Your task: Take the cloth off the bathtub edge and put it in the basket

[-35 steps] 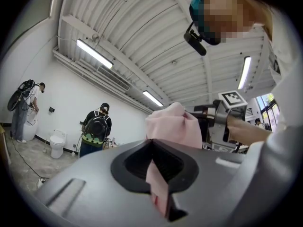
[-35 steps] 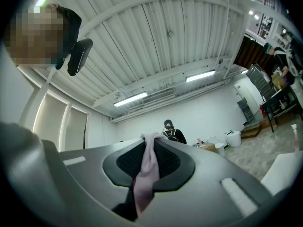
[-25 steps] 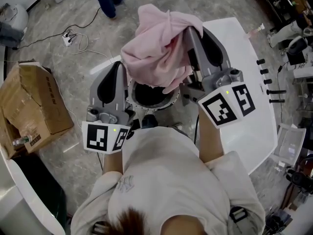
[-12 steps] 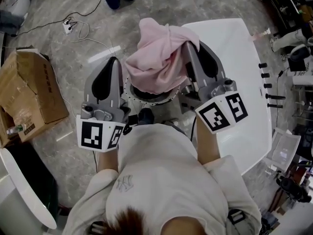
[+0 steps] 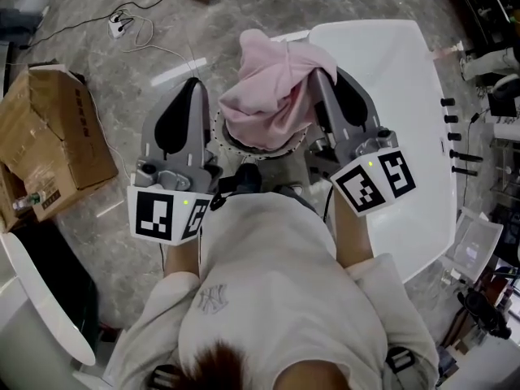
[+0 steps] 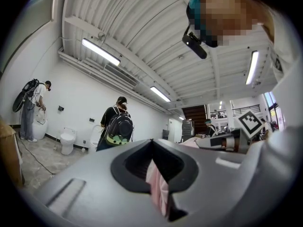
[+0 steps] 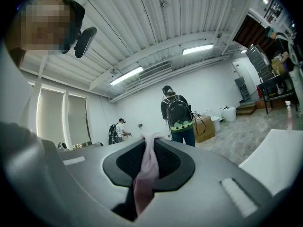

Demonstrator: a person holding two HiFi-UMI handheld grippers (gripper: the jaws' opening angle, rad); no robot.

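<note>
Both jaws closed on the same item. My left gripper (image 5: 193,88) pinches a fold of the soft, crumpled pink cloth (image 5: 268,88); in the left gripper view the fabric (image 6: 158,188) is squeezed in the slit where the two jaws meet. My right gripper (image 5: 323,78) is clamped likewise, with a pink strip (image 7: 144,178) running up between its pads. The cloth hangs bunched between the two grippers, clear of the glossy white bathtub (image 5: 406,96) on the right, and directly over the round basket with a pale perforated rim and dark interior (image 5: 221,135), hiding most of its mouth. Cannot tell whether the lowest folds touch the rim. A brown cardboard box (image 5: 49,145) sits on the grey stone floor (image 5: 122,242), well to the left.
</note>
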